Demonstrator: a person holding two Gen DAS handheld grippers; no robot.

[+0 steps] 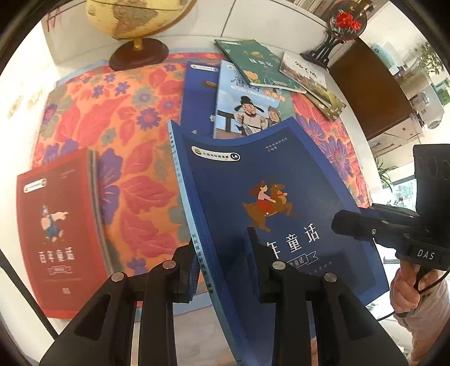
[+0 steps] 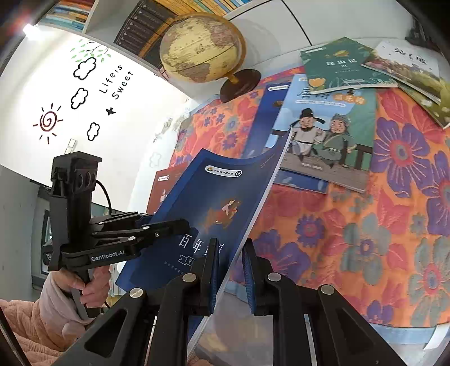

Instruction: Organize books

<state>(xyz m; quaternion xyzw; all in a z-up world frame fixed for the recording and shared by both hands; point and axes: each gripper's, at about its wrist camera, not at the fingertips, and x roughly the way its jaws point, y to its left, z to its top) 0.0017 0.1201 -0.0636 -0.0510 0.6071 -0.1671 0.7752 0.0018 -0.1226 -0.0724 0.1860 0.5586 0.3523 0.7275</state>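
A dark blue book (image 1: 253, 183) with a deer-rider cover hangs tilted above the floral tablecloth (image 1: 126, 126), bowed along its top edge. My left gripper (image 1: 222, 261) is shut on its spine edge near the bottom. My right gripper (image 2: 229, 273) is shut on the opposite page edge of the same blue book (image 2: 219, 197). Each gripper shows in the other's view: right gripper (image 1: 346, 222), left gripper (image 2: 180, 225). A red book (image 1: 59, 225) lies flat at the left. A light blue book (image 1: 247, 107), another dark blue book (image 1: 197, 93), a green book (image 1: 253, 62) and a white book (image 1: 306, 73) overlap at the back.
A globe (image 2: 199, 48) on a dark round base stands at the back of the table. A round ornament with red flowers (image 1: 347, 19) sits at the back right beside a dark cabinet (image 1: 371, 93). Shelves of books (image 2: 146, 25) line the wall behind. A person's hand (image 2: 90, 287) grips the left handle.
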